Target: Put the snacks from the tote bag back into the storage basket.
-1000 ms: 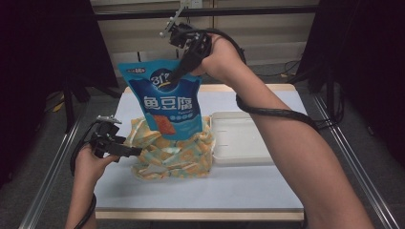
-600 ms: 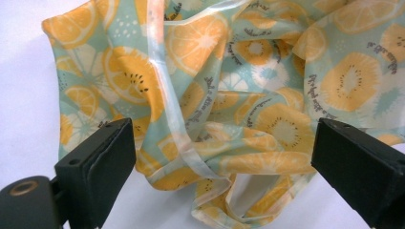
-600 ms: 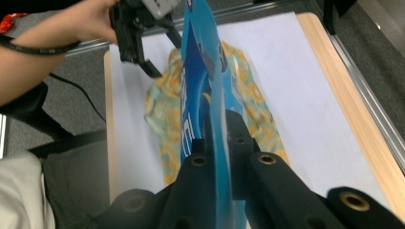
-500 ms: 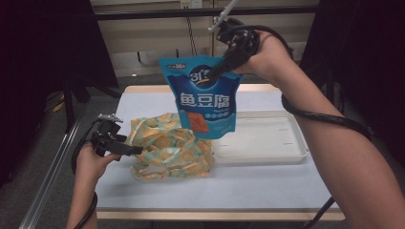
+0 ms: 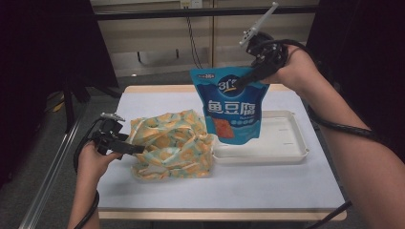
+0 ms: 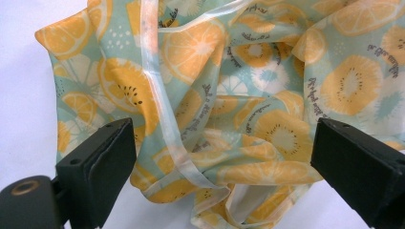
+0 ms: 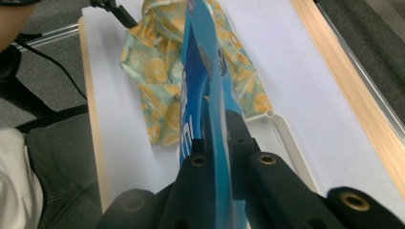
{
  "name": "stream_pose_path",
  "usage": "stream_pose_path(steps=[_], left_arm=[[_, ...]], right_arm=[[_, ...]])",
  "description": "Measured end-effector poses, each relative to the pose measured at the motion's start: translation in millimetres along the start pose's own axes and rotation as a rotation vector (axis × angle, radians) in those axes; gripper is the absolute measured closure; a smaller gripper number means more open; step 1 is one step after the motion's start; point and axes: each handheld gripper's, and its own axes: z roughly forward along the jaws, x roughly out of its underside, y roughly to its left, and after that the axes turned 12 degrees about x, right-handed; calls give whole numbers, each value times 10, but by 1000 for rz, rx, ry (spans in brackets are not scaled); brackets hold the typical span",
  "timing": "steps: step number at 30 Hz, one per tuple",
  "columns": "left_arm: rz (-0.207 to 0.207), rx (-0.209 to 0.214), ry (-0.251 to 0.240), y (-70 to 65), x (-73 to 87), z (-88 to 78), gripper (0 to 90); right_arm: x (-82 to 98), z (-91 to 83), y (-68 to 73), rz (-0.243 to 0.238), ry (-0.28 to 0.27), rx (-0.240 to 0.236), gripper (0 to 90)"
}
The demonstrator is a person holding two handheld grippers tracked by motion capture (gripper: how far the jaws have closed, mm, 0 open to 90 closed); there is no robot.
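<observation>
- High view: right gripper (image 5: 244, 81), jaws clamped on a blue pouch (image 5: 232, 110) printed "鱼豆腐", holds it above the white tray (image 5: 286, 151).
- Left gripper (image 5: 128, 149), jaws wide, sits at the citrus-print bag (image 5: 172, 145) on the counter (image 5: 239, 186).

We find the table (image 5: 167, 191) carrying two things side by side: a crumpled bag (image 5: 172, 145) at the middle, and a tray (image 5: 286, 152) to its right, the two touching at the tray's near-left corner. The left tool (image 5: 136, 149) sits at the bag's left edge, low over the table, its jaws standing apart with the bag's folds between them. The right tool (image 5: 241, 82) is raised above the tray's back-left part, clamped on the top edge of a pouch (image 5: 231, 109) that hangs upright over the tray, just right of the bag
</observation>
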Motion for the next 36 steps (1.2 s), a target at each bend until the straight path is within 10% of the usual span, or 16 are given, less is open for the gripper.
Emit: stream_pose_path(steps=[32,36], left_arm=[[0,-8,15,-5,4,26,81],[6,-11,20,-5,-1,30,81]], right_arm=[[915,516,-52,53,-4,-23,890],[1065,437,-68,96,-8,21,522]])
